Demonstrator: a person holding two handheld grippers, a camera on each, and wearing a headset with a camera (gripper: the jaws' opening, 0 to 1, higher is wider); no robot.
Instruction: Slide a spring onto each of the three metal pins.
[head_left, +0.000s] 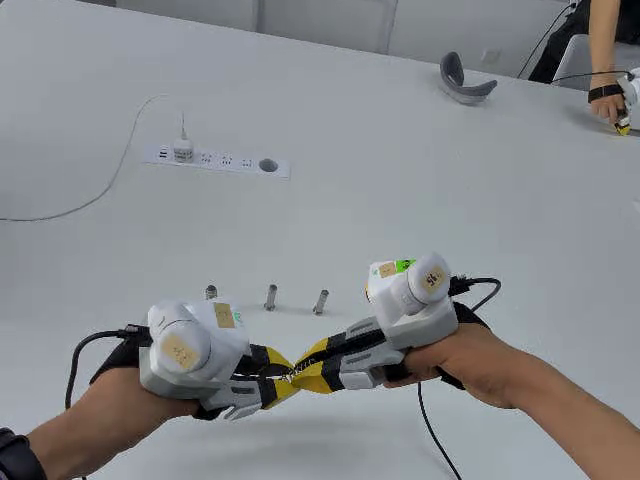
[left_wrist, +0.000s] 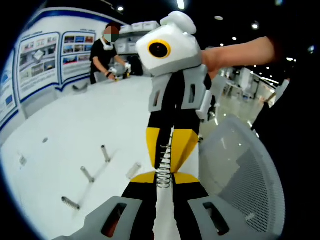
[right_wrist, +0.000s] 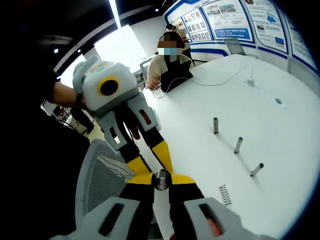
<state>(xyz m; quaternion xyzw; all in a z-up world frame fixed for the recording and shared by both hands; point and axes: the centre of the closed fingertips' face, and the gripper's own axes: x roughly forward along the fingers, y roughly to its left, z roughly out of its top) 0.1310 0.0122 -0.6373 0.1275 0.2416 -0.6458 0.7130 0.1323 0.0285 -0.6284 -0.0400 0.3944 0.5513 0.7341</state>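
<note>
The left tongs (head_left: 276, 374) and the right tongs (head_left: 306, 372) meet tip to tip low in front of the pins, over the white counter (head_left: 380, 200). A spring (left_wrist: 164, 170) bridges the two pairs of yellow tips. In the left gripper view the coil runs from the left tongs' own tips, closed to a narrow gap on its near end, up into the right tongs' tips, which pinch its far end just as tightly. The right gripper view shows the same coil end-on, clamped between that view's own tips. Beyond the tongs three metal pins stand upright in a row on the counter. The leftmost pin (head_left: 211, 292) is wrapped in a coil, as the right gripper view makes plain, while the middle pin (head_left: 270, 297) and the right pin (head_left: 321, 301) are bare. A loose spring (right_wrist: 225, 194) lies flat on the counter near the right pin, closer to the person than the row. Farther back a white power strip (head_left: 218, 160) lies with a plug in it, and a cable (head_left: 110, 180) trails off to the left. A mesh chair back (left_wrist: 240, 170) sits below the tongs in both gripper views.
</note>
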